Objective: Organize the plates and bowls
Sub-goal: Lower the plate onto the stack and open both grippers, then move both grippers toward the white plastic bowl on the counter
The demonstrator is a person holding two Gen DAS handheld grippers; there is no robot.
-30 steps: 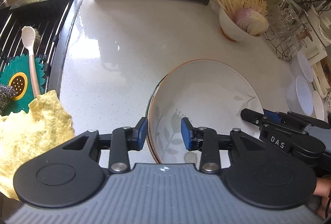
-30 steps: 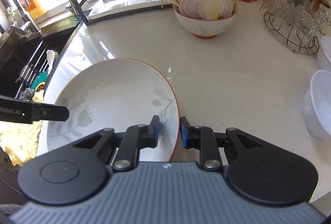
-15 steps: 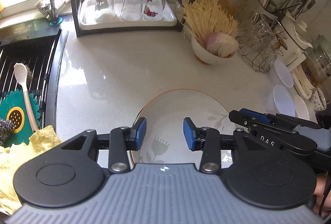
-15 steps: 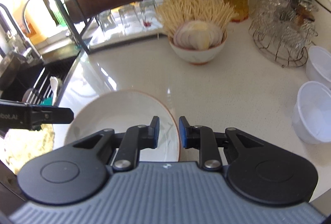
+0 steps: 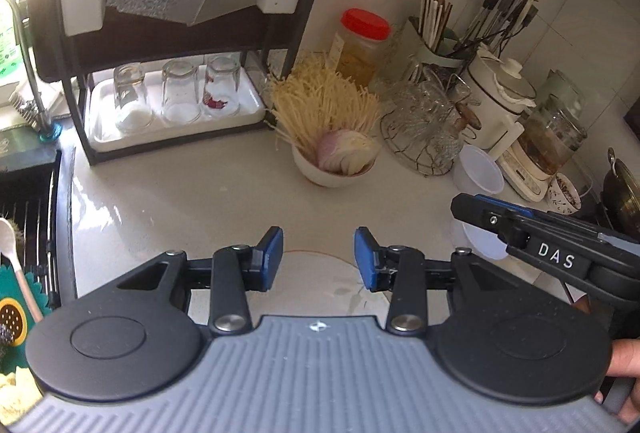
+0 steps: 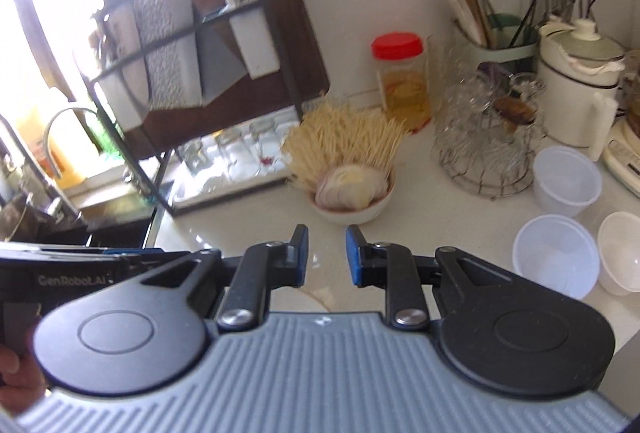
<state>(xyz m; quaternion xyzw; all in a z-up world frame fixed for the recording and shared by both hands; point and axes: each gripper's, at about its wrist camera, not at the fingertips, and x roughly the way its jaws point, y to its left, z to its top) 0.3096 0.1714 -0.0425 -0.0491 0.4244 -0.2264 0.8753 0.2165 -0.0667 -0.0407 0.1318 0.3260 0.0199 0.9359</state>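
Observation:
A white plate (image 5: pixel 320 285) with a brown rim and leaf print lies flat on the pale counter, mostly hidden under my left gripper (image 5: pixel 318 257). That gripper hovers above it, open, with nothing between its blue pads. My right gripper (image 6: pixel 326 253) also hangs above the counter, its jaws a narrow gap apart and empty; only a sliver of the plate's rim (image 6: pixel 308 299) shows beneath it. From the left wrist view the right gripper (image 5: pixel 468 207) reaches in at the right. A ceramic bowl (image 5: pixel 332 173) of dry noodles and onion halves stands further back.
A black dish rack (image 5: pixel 180 33) with upturned glasses on its white tray (image 5: pixel 100 137) stands at the back left. Translucent plastic bowls (image 6: pixel 556 257) sit at the right, near a wire basket of glassware (image 5: pixel 424 129), a red-lidded jar (image 5: pixel 360 45) and a kettle. The sink grid (image 5: pixel 24 233) lies left.
Both grippers have risen and tipped upward, away from the plate's rim. The plate stayed on the counter and slid out of sight beneath them. The rack's upper shelf came into view.

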